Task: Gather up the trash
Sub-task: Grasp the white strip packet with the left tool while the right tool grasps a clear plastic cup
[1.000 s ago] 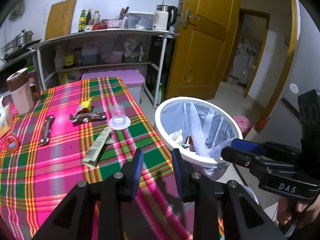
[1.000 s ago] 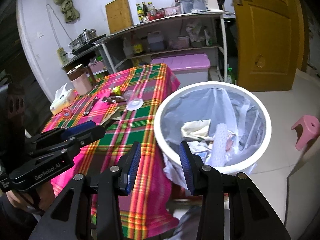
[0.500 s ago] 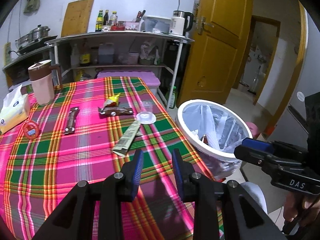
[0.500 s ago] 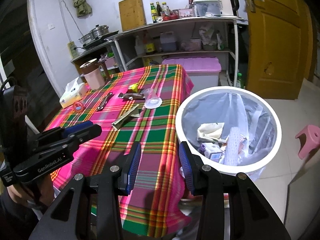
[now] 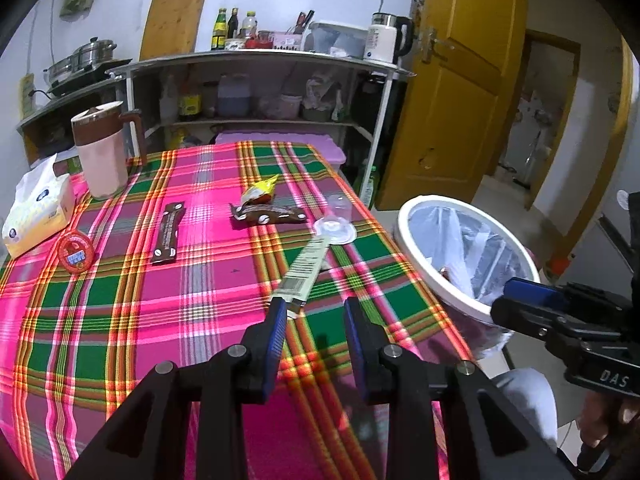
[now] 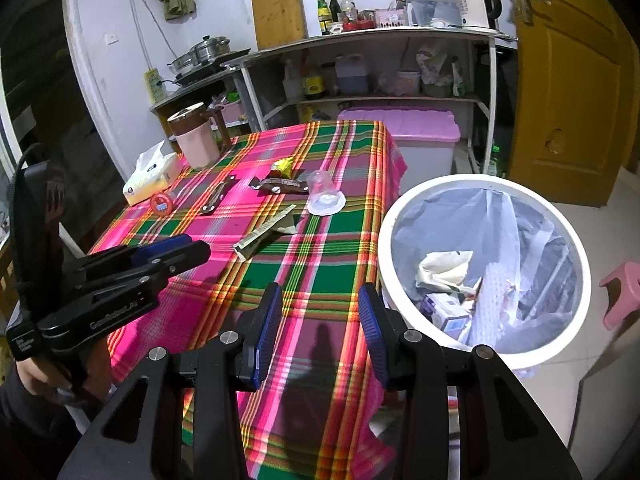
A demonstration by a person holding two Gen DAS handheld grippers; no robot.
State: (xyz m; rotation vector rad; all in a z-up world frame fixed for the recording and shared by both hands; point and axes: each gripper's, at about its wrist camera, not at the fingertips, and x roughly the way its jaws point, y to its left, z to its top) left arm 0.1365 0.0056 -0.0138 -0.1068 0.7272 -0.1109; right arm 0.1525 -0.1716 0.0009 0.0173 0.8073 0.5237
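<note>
Left tool (image 5: 315,314) and right tool (image 6: 320,308) both hang with jaws apart, gripping nothing, over the plaid table (image 5: 120,300). White trash bin (image 6: 484,272) stands just beside its edge; a long pale wrapper (image 5: 306,270), brown wrapper (image 5: 272,213) and clear plastic cup (image 5: 338,222) lie on the cloth.

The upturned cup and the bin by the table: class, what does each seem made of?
Upturned cup: clear thin plastic, probably; the tablecloth's plaid shows through it.
Bin: white, smooth, likely rigid plastic, with an even glossy rim, lined with a translucent, wrinkled film bag.
</note>
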